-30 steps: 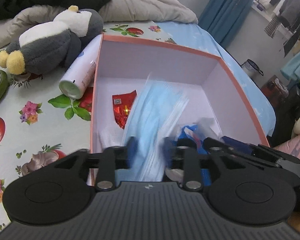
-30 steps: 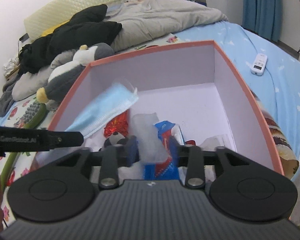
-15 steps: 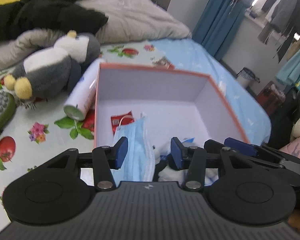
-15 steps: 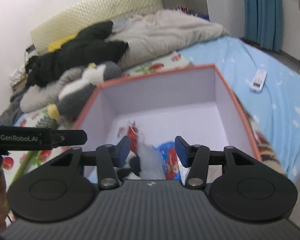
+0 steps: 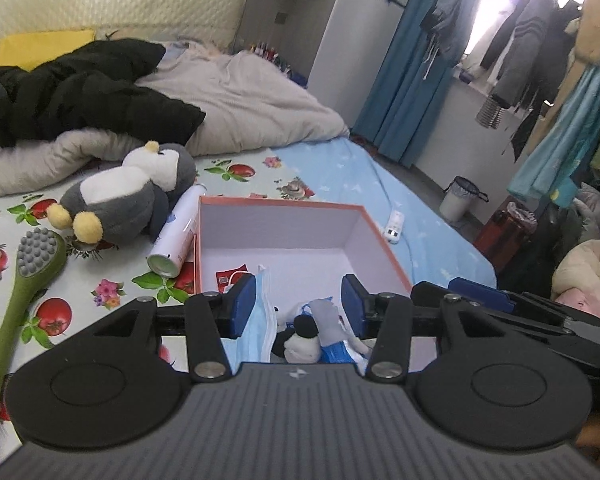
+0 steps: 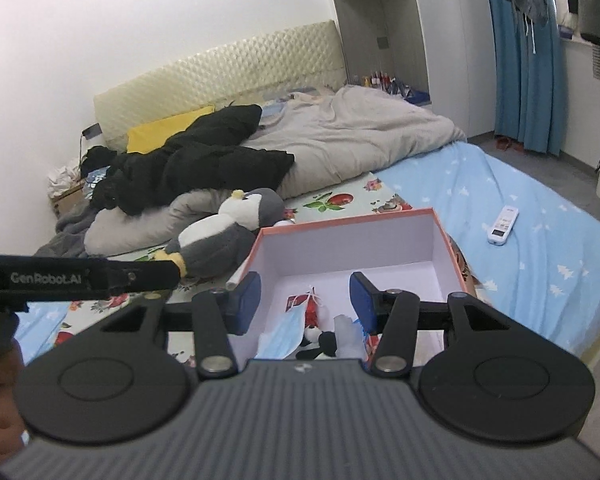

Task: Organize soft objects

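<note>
A pink-rimmed white box (image 5: 374, 226) (image 6: 440, 224) sits on the bed. Inside lie a blue face mask (image 5: 256, 336) (image 6: 286, 332), a red packet (image 5: 228, 276) (image 6: 308, 306), a small black-and-white plush (image 5: 300, 340) (image 6: 320, 338) and a clear wrapped packet (image 5: 330, 320) (image 6: 346, 330). My left gripper (image 5: 298, 306) is open and empty above the box's near side. My right gripper (image 6: 304, 300) is open and empty, also raised above the box. A grey-and-white penguin plush (image 5: 128, 196) (image 6: 220, 240) lies left of the box.
A white spray can (image 5: 178, 232) lies between penguin and box. A green massage brush (image 5: 24, 280) lies at the left. A white remote (image 5: 394, 228) (image 6: 502, 224) lies on the blue sheet. A black jacket (image 5: 72, 92) and grey duvet (image 6: 352, 140) are behind.
Both grippers have opened, dropped the mask and the clear packet into the box, and pulled up and back away from it.
</note>
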Motion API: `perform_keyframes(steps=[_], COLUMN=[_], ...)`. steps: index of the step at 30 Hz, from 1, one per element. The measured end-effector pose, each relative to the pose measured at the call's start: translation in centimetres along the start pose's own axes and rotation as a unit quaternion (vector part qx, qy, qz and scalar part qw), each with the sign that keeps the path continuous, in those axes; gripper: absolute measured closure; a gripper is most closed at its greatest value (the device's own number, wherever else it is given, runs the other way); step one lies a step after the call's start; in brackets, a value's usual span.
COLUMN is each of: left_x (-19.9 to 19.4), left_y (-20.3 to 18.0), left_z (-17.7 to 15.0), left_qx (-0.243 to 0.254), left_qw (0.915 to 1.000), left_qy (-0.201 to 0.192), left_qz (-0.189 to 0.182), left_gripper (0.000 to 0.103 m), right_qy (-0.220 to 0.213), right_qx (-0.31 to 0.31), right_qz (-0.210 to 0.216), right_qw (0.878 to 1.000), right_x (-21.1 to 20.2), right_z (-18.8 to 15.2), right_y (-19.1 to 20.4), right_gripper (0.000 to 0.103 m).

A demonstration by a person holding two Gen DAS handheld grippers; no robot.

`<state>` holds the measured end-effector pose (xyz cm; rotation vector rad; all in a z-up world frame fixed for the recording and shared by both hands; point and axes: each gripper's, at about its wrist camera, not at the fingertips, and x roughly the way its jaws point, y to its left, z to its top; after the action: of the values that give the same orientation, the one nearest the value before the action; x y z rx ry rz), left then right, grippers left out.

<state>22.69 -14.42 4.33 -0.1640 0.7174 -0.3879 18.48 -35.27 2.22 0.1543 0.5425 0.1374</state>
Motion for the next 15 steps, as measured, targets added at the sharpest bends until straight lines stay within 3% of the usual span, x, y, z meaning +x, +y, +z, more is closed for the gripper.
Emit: perform_keyframes(steps=[7, 15], left_x=[-4.4, -6.9], left_y=[-1.2, -2.5], left_z=[-2.0, -3.9], left_qx=[0.001, 0.006], left_qw=[0.9998, 0.9996], left_qy=[-0.019, -0.029], left_qz=[-0.006, -0.005], left_gripper=[0.05, 0.05], right_qy=[-0.006, -0.008], right_qx=[-0.013, -0.028], right_qz=[-0.002, -0.007], right_qw=[1.0, 1.0], right_x=[-3.5, -6.0], right_z=[-1.0, -2.8], right_y=[1.5, 1.8], right_gripper=[0.051, 0.051])
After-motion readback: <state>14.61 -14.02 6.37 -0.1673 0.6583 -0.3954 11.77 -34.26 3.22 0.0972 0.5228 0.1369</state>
